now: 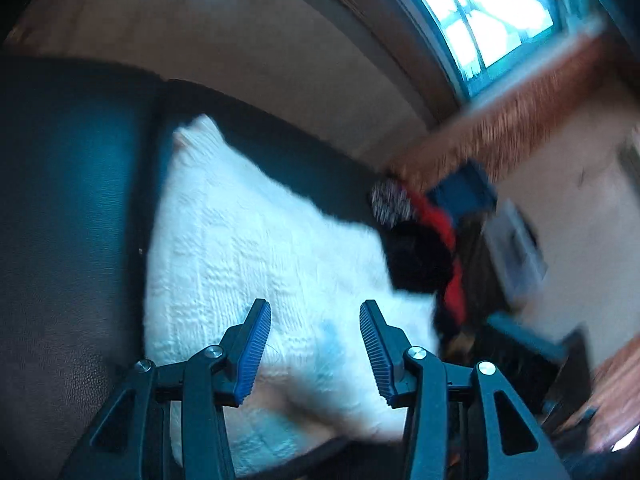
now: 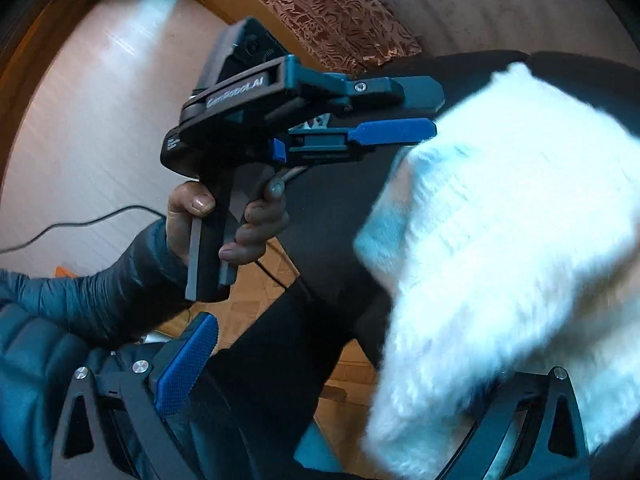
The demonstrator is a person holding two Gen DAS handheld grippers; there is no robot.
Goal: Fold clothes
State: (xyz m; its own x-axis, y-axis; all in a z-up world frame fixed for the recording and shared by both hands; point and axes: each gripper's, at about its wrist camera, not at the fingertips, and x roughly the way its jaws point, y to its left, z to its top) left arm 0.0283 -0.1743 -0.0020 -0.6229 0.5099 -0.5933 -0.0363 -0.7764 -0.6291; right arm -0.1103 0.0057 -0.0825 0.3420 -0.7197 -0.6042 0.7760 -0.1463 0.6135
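Tools both spread wide: left tool [image 1: 315, 322] empty above white sweater [image 1: 248, 240], right tool [image 2: 360, 360] against it.

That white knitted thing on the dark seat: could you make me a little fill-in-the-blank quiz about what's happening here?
1. The knitted garment lying on the dark seat is ____ in colour.
2. The left gripper has its jaws ____, with nothing between them.
3. The pads on the gripper fingers are ____ in colour.
4. Daylight comes through a ____ at the upper right of the left wrist view.

Missing words: white; open; blue; window
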